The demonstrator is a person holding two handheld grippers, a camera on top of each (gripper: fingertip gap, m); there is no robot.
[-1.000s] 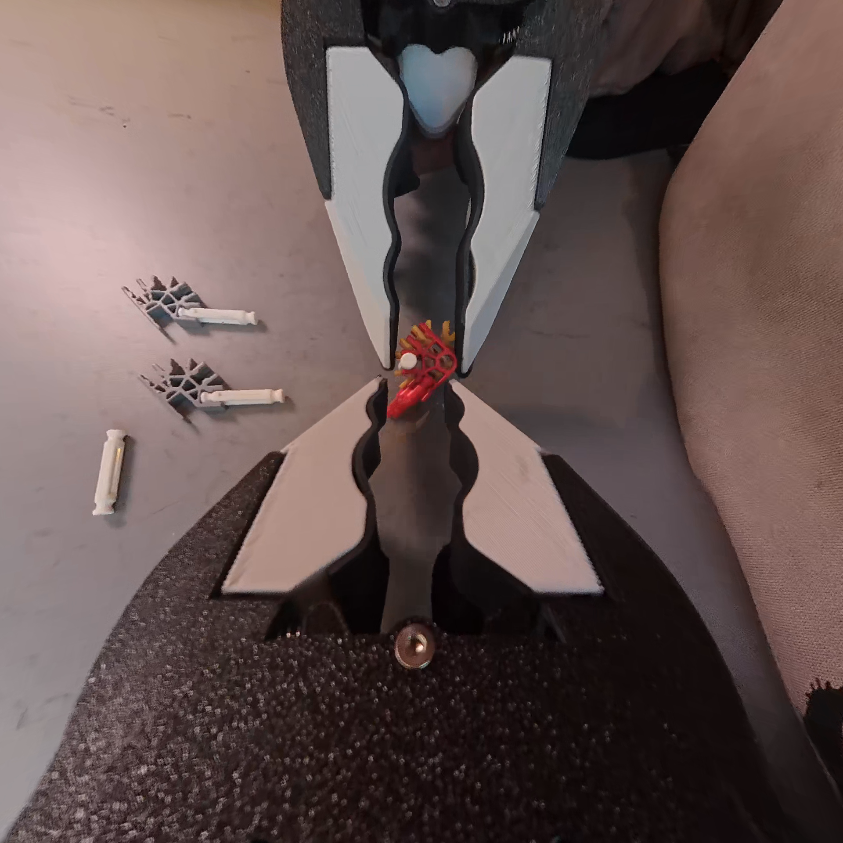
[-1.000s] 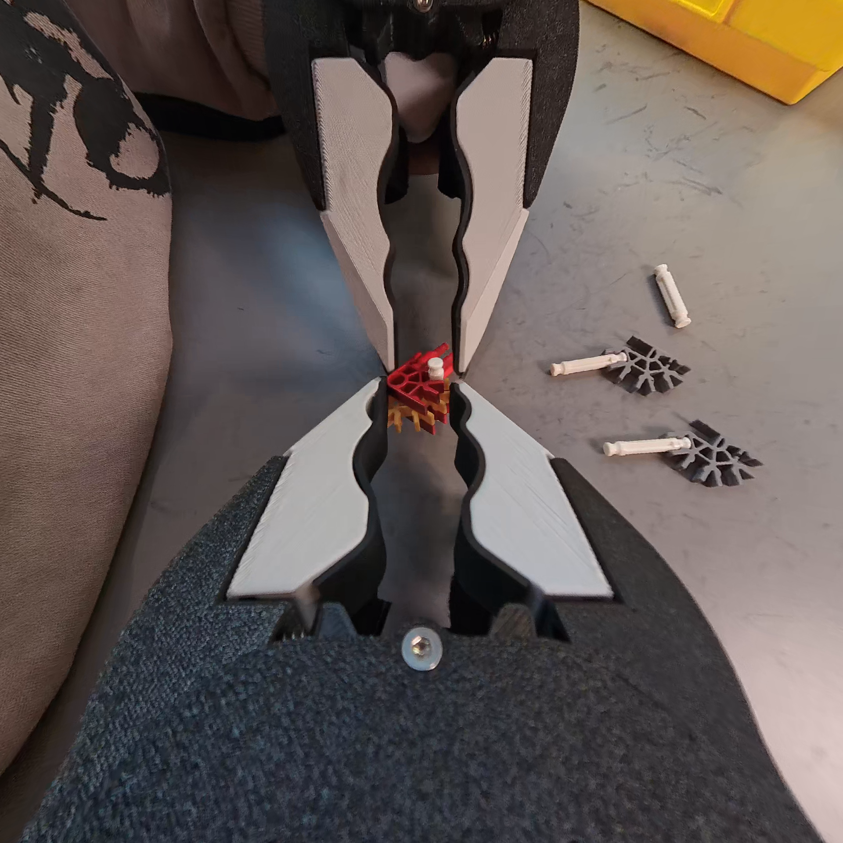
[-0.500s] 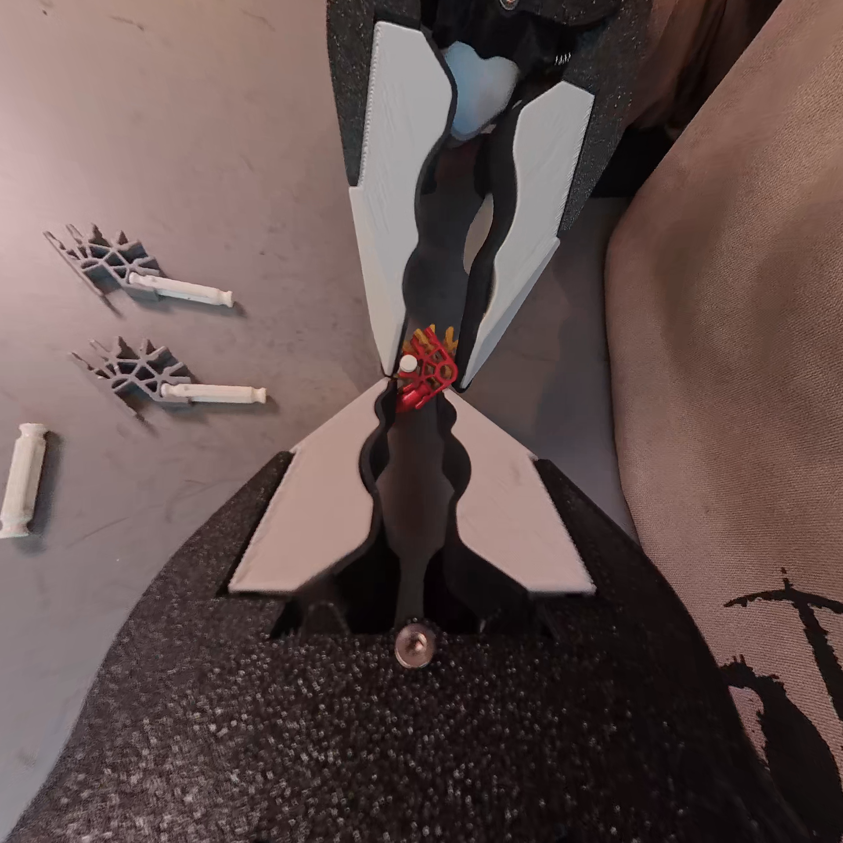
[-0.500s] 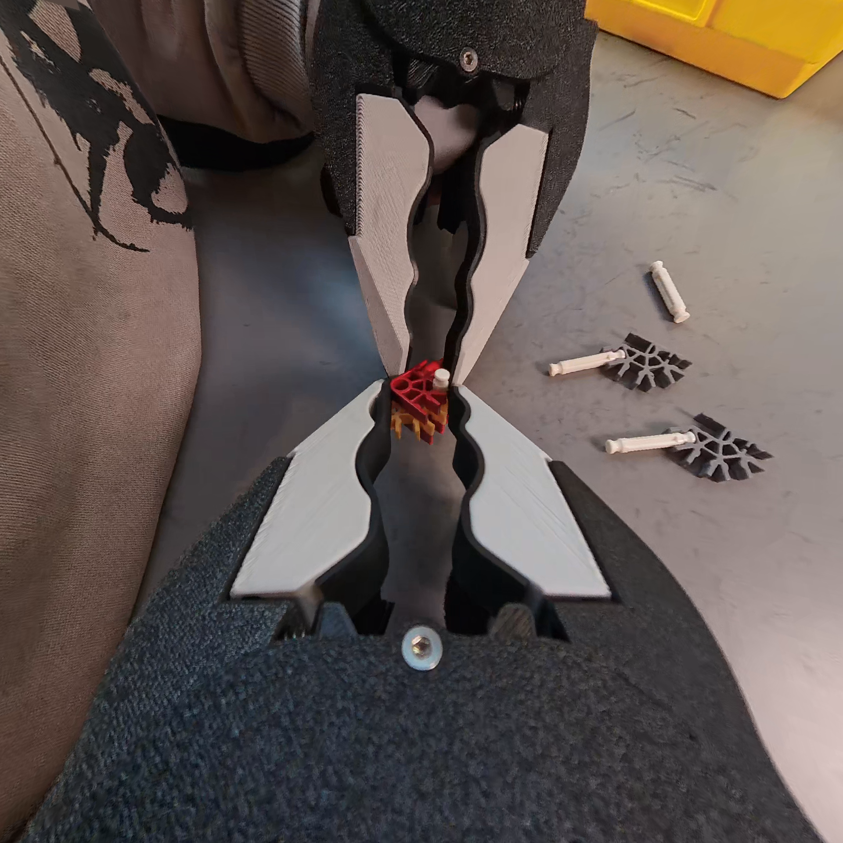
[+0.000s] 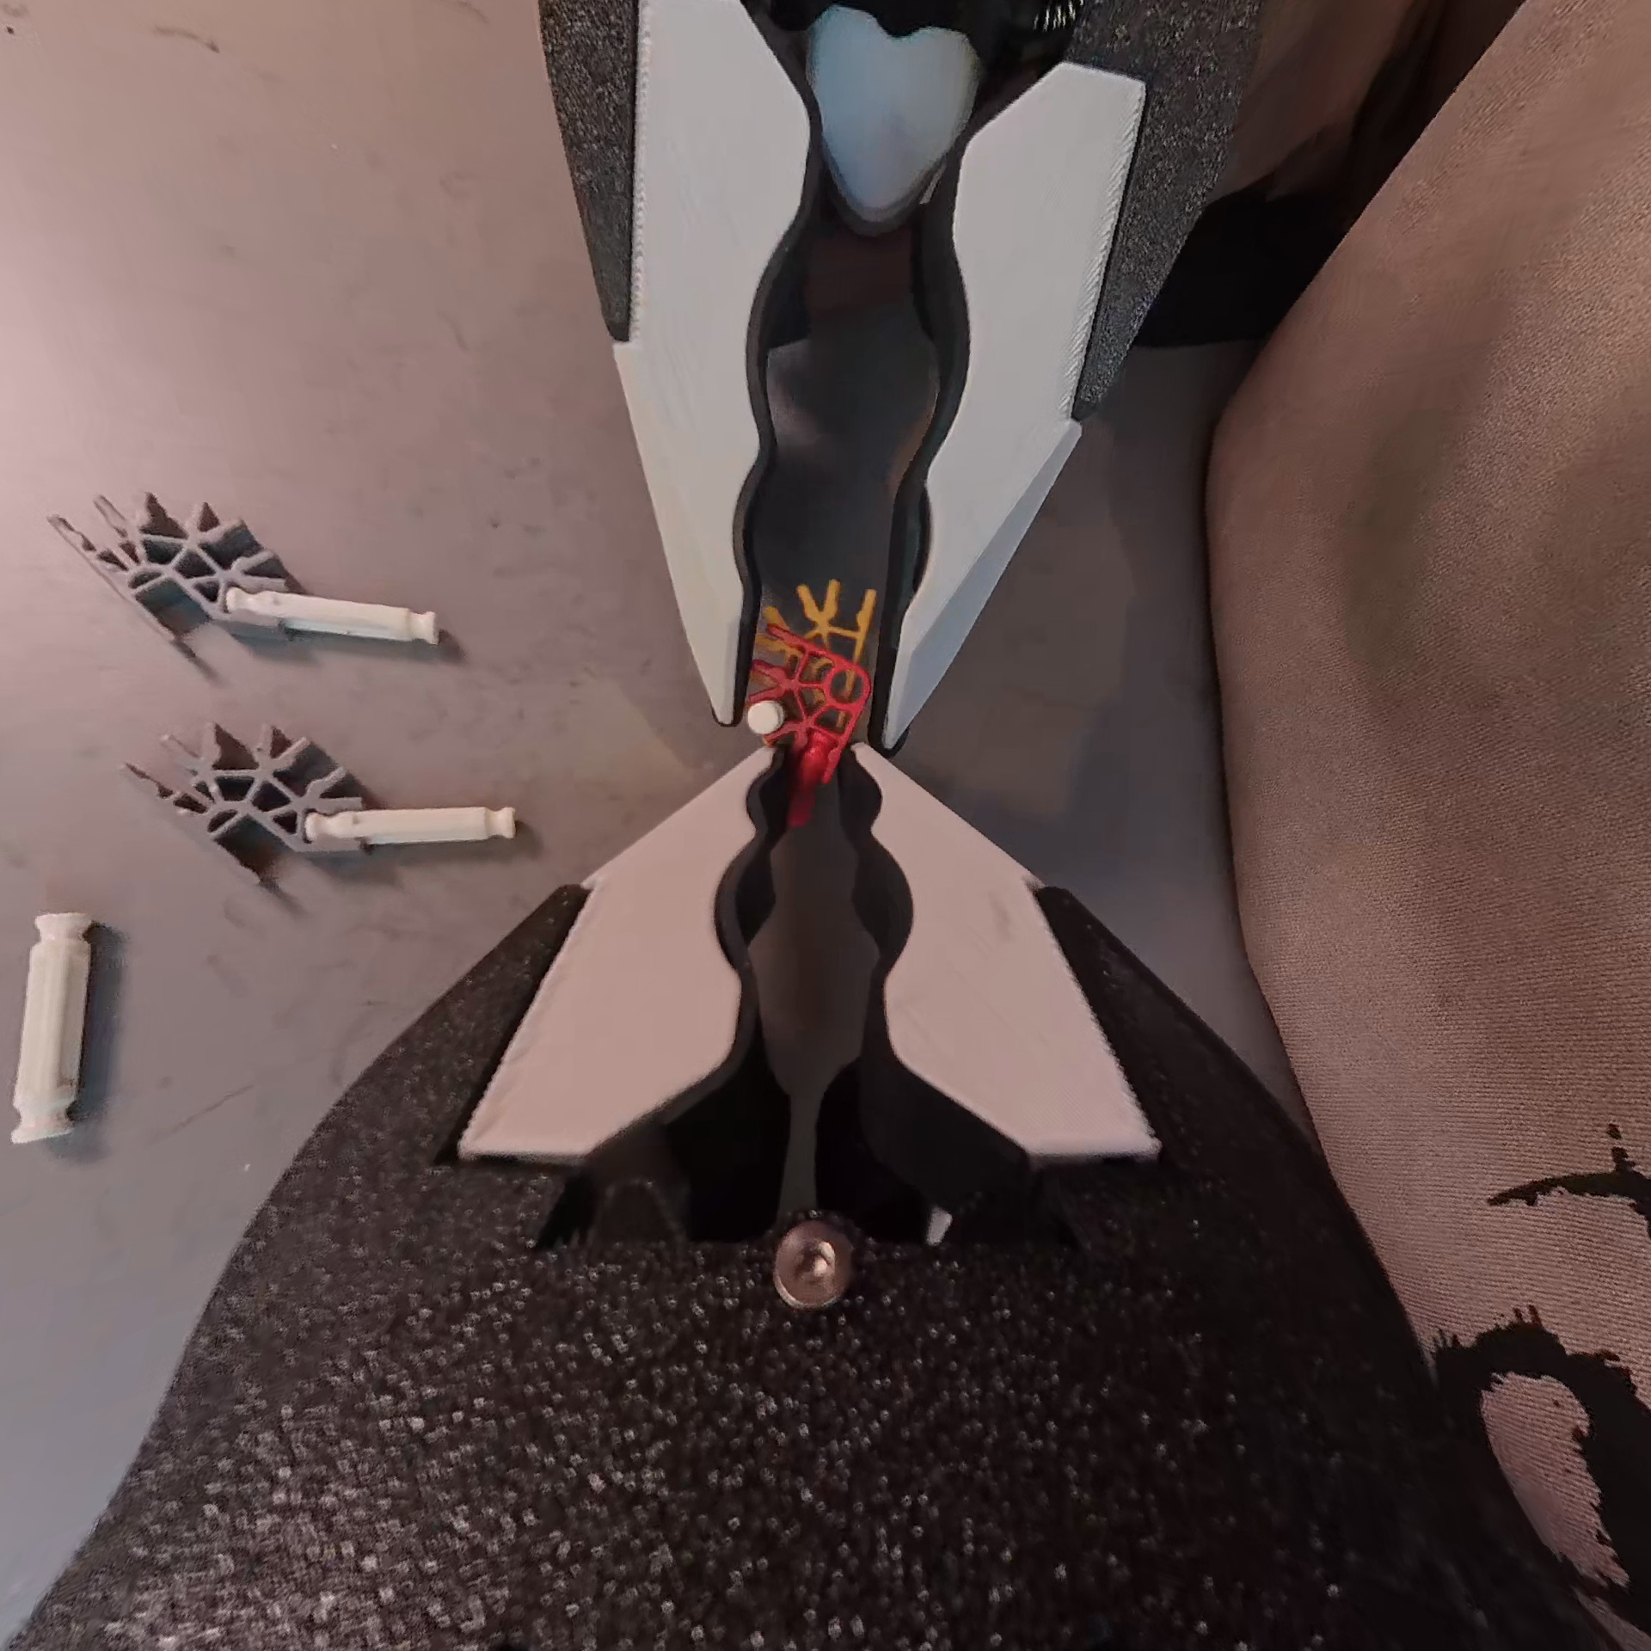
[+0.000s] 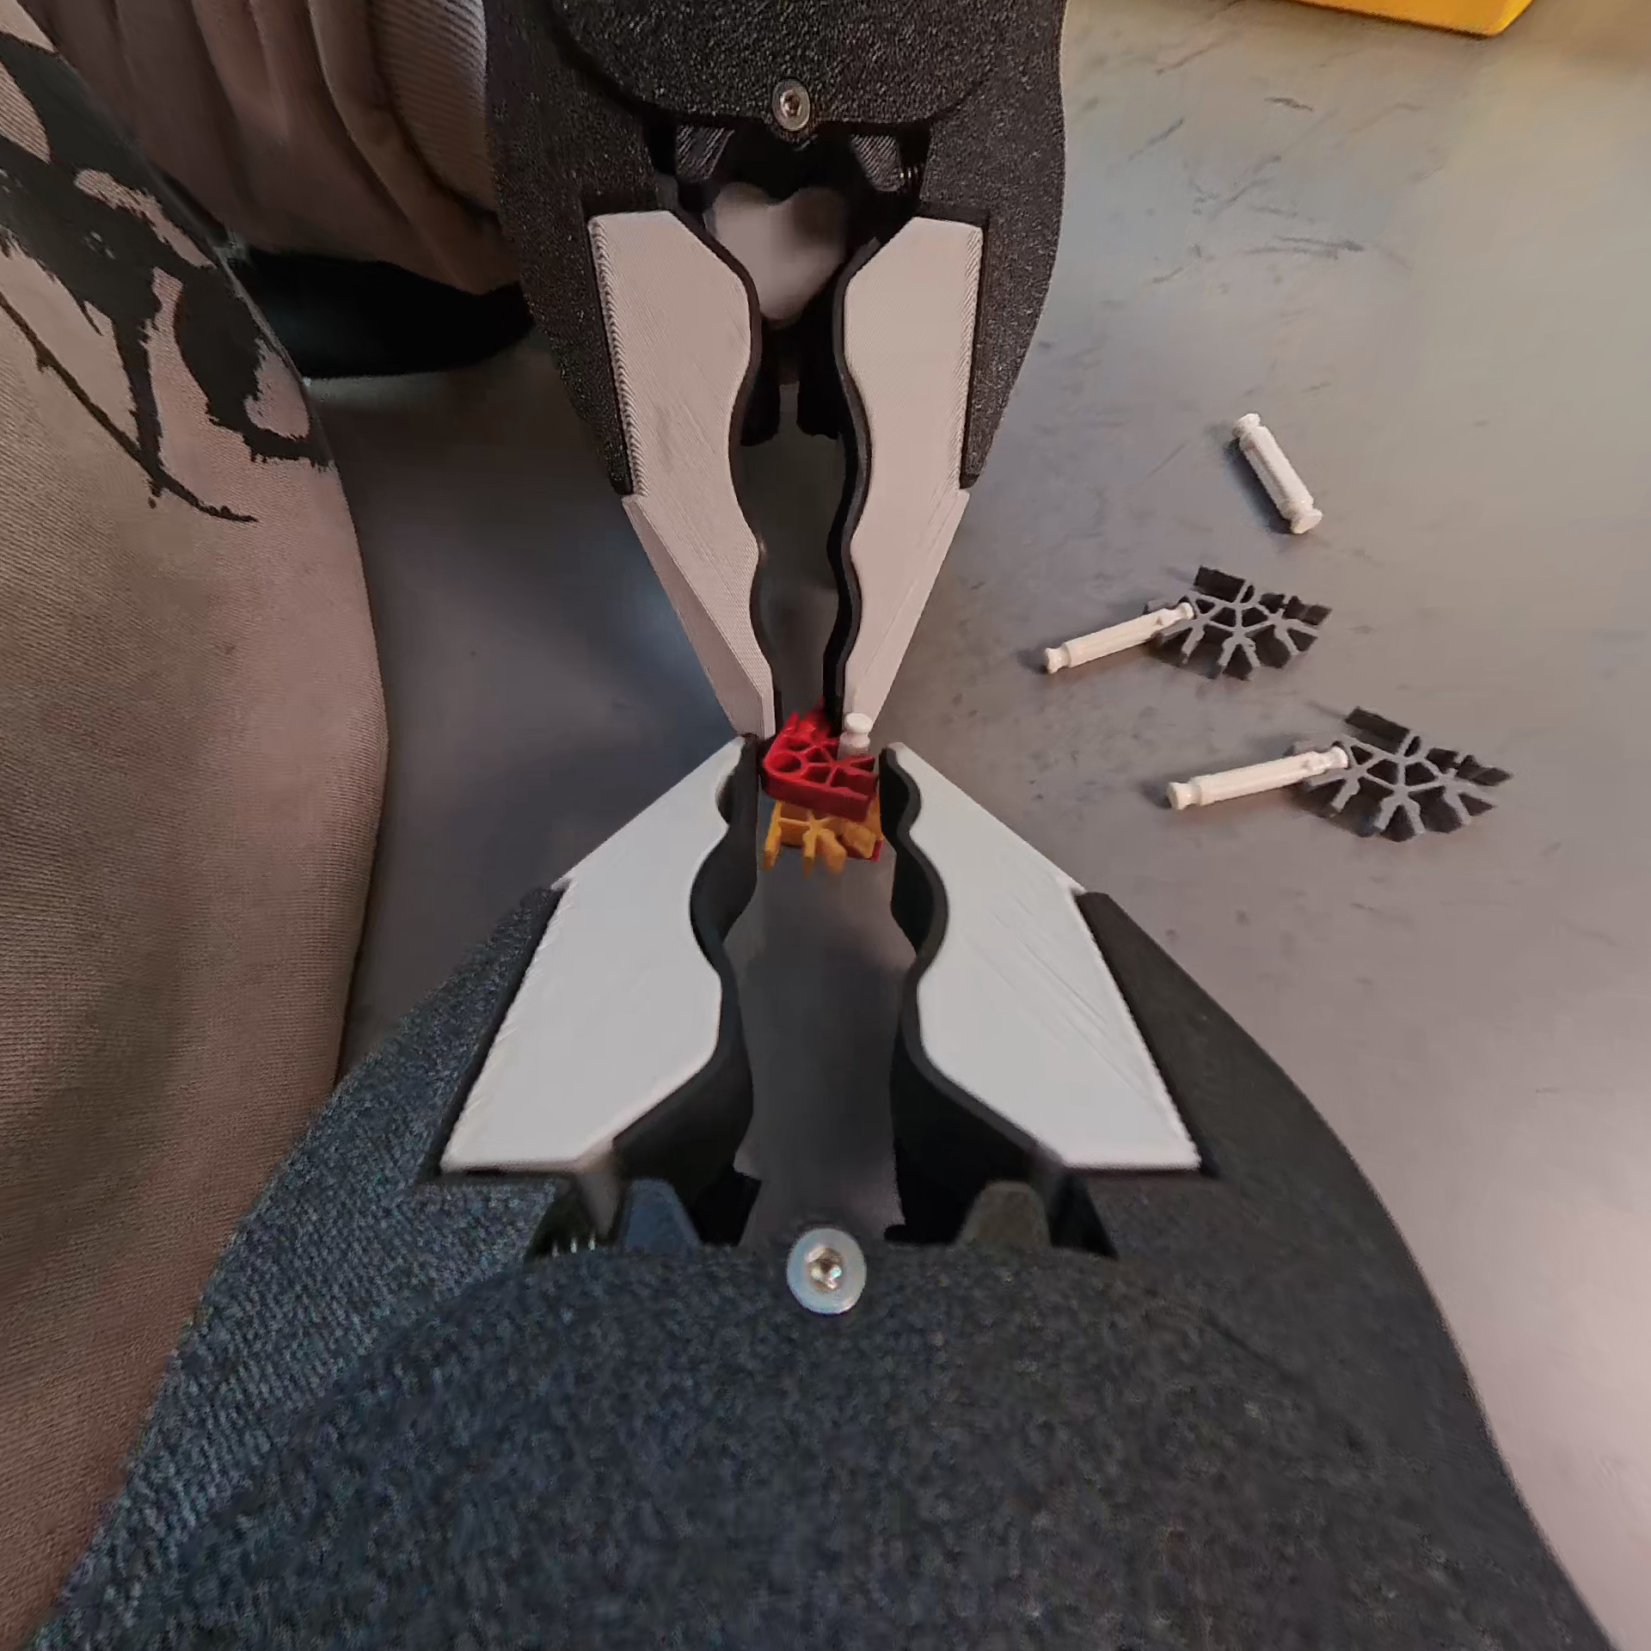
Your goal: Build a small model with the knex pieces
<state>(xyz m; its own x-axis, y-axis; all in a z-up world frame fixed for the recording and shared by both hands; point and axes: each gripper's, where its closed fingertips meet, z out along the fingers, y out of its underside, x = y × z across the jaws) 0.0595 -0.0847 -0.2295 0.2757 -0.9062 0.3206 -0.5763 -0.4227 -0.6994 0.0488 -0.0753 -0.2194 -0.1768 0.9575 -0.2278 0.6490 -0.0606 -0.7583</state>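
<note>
The left gripper [image 5: 808,758] and the right gripper [image 6: 813,770] meet tip to tip, both pressed together on the small red and yellow connector cluster [image 6: 817,786] between them, while two grey connectors [image 5: 255,800] with white rods and a loose white rod [image 5: 49,1027] lie well apart at the left gripper's left side.

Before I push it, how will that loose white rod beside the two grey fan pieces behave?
The loose white rod looks like a round cylinder lying flat, so a sideways nudge would probably roll it. It appears to be rigid moulded plastic, likely stiff and light. Its smooth, thin body may slip unless the fingers close squarely across it. Both grey fan pieces lie close by.
</note>
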